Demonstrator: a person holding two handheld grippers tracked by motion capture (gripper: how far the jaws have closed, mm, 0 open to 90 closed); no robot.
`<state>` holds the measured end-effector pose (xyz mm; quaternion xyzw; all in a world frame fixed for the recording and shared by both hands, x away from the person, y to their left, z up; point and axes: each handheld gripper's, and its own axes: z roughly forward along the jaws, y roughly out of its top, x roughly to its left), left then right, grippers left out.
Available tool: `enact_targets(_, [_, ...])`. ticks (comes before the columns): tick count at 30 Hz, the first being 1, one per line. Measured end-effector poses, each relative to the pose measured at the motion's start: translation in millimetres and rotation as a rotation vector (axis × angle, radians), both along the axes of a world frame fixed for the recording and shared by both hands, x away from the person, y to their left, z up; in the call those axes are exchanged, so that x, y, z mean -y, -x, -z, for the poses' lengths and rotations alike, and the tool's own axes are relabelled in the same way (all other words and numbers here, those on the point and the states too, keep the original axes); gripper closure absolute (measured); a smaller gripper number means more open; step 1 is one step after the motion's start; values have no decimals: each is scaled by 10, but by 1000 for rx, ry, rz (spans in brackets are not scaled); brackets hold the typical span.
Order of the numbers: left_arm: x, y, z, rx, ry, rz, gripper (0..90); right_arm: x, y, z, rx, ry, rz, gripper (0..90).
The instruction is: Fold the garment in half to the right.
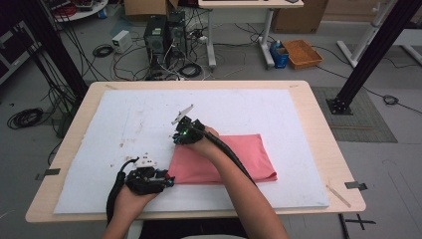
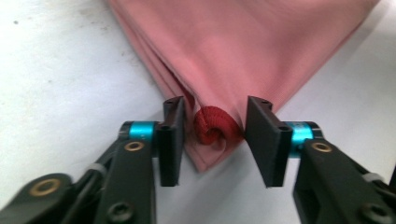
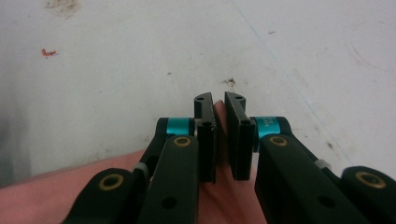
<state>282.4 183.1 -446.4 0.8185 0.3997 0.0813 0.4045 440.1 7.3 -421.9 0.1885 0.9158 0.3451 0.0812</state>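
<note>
Scene: We look down on a wooden table [image 1: 318, 149] covered by a white mat [image 1: 239, 114], where a person works with a hand-held gripper in each hand.

Cloth: We see a folded pink cloth [image 1: 249, 159] lying flat on the mat, on the side nearest the person, its left edge reaching both tools.

Left hand-held gripper: The left hand-held gripper [image 2: 214, 135] sits at the cloth's near left corner. In its own view we see its jaws spread, one on either side of the pointed corner, where a small curled roll of red hem [image 2: 212, 128] lies between them. The right jaw looks to be touching the roll; the left jaw stands just beside it. From above, this tool [image 1: 166, 180] lies low on the mat, pointing right into the cloth.

Right hand-held gripper: The right hand-held gripper [image 3: 219, 109] is at the cloth's far left corner, ahead of and to the right of the left one. We see its jaws pressed nearly together, pinching a thin fold of pink cloth that shows in the narrow gap. Bare, stained mat stretches beyond its tips. From above, it [image 1: 183, 133] points away from the person.

Surroundings: We note cables, computer towers [image 1: 164, 32] and an orange basket [image 1: 302, 53] on the floor beyond the table.
</note>
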Motion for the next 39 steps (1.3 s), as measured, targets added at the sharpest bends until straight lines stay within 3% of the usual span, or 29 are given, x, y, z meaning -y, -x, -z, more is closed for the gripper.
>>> enact_targets(3, [-1,-16,-1,5,-13,7,717,12,-2,-4,6,-1,-2,840])
enact_targets(6, [-8,-46,8,-12,15,33,776,11,2,-2,7,0,-4,840])
enact_targets(10, [-18,-81,24,-31,79,67,795,6,8,5,7,1,-12,840])
enact_targets(19, [-65,-85,-102,6,179,114,800,46,47,-93,32,-15,-20,839])
enact_targets(32, [263,-178,-421,56,247,240,801,446,131,-440,77,-106,-4,839])
enact_targets(39, [620,-300,-503,58,267,312,801,774,164,-574,93,-133,24,839])
